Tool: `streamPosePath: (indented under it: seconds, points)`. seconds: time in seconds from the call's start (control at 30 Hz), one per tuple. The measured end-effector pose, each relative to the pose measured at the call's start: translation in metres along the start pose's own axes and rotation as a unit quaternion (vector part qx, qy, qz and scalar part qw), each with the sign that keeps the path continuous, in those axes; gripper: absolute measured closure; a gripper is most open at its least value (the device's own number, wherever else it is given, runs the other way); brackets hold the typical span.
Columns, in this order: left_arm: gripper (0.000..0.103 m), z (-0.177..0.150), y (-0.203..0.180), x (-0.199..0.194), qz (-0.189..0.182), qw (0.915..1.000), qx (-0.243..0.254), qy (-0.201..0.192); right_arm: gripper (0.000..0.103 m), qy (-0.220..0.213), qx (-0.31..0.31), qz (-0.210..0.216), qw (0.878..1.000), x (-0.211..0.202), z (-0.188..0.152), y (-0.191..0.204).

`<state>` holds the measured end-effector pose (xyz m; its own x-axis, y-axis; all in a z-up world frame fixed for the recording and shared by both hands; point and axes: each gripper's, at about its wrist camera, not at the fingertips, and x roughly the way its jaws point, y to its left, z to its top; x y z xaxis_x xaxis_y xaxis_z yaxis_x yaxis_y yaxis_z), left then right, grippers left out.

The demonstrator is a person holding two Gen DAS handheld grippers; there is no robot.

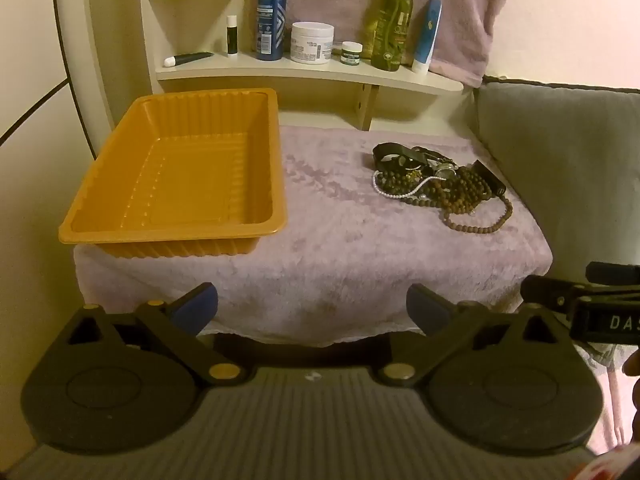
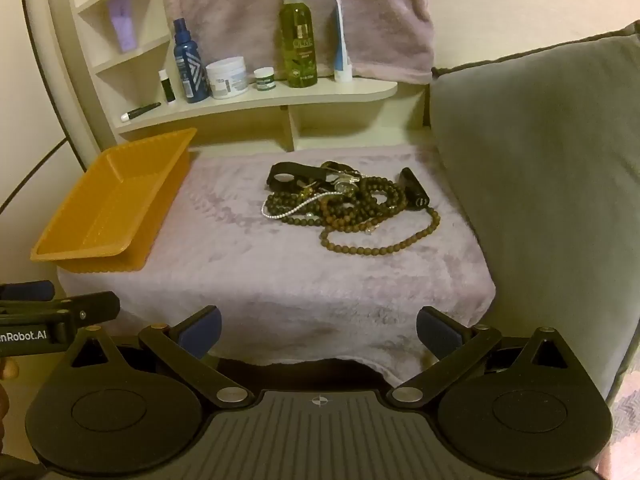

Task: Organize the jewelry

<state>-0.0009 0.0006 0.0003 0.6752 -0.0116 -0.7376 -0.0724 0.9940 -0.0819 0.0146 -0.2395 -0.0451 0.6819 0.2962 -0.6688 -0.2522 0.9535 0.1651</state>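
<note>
A tangled pile of jewelry [image 1: 440, 184] [image 2: 348, 204] lies on the right of a lilac plush cloth: brown bead strings, a white pearl strand, black straps and a watch. An empty orange plastic tray [image 1: 180, 176] [image 2: 116, 208] sits on the cloth's left side. My left gripper [image 1: 312, 312] hovers open in front of the cloth's near edge, nothing between its blue pads. My right gripper [image 2: 318, 334] is likewise open and empty, short of the cloth's front edge, with the pile well ahead of it.
Behind the cloth a cream shelf [image 1: 280, 72] [image 2: 260, 104] carries a blue bottle, a green spray bottle, white jars and tubes. A grey cushion [image 1: 560, 152] [image 2: 540, 180] walls the right side. Each gripper shows at the edge of the other's view.
</note>
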Motion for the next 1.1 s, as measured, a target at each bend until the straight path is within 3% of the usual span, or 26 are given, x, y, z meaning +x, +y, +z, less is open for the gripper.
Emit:
streamPosePath:
  seconds: [1.1]
  points:
    - [0.005, 0.0008, -0.0040, -0.0001, -0.005, 1.0000, -0.002, 0.007, 0.000, -0.006, -0.003, -0.002, 1.000, -0.0021, 0.0015, 0.0000]
